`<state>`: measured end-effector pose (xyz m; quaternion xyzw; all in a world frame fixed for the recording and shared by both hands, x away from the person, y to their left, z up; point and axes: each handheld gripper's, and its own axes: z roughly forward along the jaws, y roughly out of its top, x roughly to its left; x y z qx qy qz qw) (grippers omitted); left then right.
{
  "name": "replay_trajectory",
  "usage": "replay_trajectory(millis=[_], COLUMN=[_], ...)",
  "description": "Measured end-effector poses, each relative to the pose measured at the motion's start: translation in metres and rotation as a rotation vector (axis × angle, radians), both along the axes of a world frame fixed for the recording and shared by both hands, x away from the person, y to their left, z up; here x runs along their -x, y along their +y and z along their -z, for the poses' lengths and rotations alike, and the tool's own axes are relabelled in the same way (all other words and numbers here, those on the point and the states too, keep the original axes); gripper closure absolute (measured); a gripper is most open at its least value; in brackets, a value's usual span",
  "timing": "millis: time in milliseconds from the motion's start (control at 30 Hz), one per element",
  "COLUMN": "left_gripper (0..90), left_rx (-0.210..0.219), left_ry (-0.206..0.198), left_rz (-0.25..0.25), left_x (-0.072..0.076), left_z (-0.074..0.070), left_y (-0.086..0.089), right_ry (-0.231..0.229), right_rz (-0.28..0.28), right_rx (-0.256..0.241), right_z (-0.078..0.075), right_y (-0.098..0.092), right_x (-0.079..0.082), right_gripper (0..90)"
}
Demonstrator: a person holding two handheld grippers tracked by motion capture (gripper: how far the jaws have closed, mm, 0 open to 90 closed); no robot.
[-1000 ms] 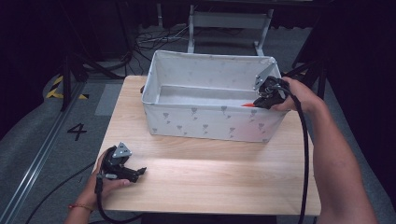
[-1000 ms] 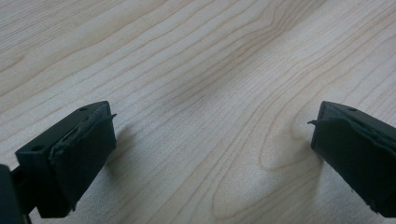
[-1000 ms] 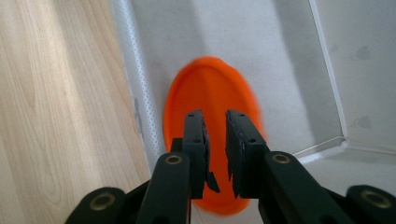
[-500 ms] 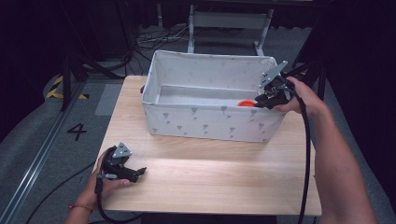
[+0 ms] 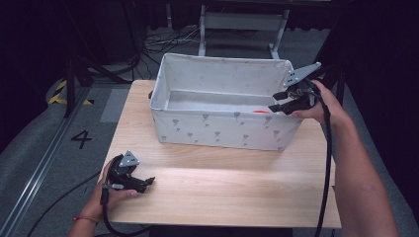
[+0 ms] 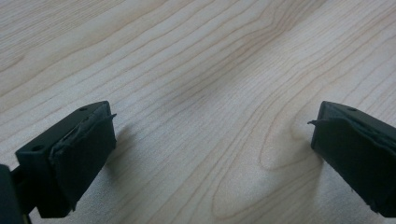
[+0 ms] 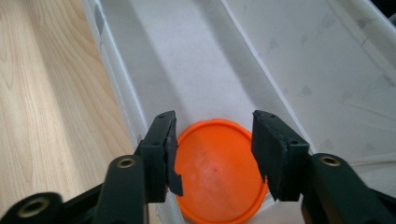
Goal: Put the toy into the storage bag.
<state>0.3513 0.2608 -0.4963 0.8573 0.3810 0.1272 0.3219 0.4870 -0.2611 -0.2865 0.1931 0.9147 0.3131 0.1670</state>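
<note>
Wooden table (image 5: 237, 182) carried the left gripper (image 5: 148, 181) at its near left corner, jaws spread wide over bare grain. Farther back, the right gripper (image 7: 214, 147) hung released above an orange disc (image 7: 219, 170) lying flat inside the white fabric bin (image 5: 217, 131).

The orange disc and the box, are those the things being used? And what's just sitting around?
In use:
orange disc, lying in the box under the open jaws
white box
right gripper, at the box's rim

Just around:
left gripper, open, resting on the table
cables on the floor
</note>
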Motion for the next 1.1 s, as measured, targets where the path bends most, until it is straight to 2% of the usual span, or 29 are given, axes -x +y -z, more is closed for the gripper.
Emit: replay_trajectory(millis=[67,100,167,367,467,833,867,1100], left_gripper=[0.2,0.2,0.2,0.2,0.2,0.2,0.2,0.2], left_rx=[0.0,0.0,0.001,0.001,0.0,0.0,0.0,0.0], left_ry=[0.0,0.0,0.0,0.0,0.0,0.0,0.0,-0.001], left_rz=[-0.001,0.0,-0.001,-0.001,0.0,-0.001,0.0,-0.001], left_x=[0.0,0.0,0.0,0.0,0.0,0.0,0.0,0.0], left_z=[0.0,0.0,0.0,0.0,0.0,0.0,0.0,0.0], left_y=[0.0,0.0,0.0,0.0,0.0,0.0,0.0,0.0], right_ry=[-0.008,-0.019,-0.035,-0.079,-0.101,-0.14,-0.159,-0.169], right_rz=[0.003,0.023,0.041,0.102,0.157,0.178,0.194,0.202], right_rx=[-0.013,-0.033,-0.045,-0.132,-0.142,-0.133,-0.122,-0.125], right_z=[-0.001,-0.002,-0.003,-0.008,-0.009,-0.015,-0.014,-0.012], right_y=[-0.001,-0.002,-0.004,-0.011,-0.013,-0.018,-0.018,-0.023], right_x=[0.001,0.004,0.006,0.016,0.021,0.041,0.045,0.055], right_gripper=[48.4,44.2,41.6,34.1,30.7,28.2,27.6,26.6])
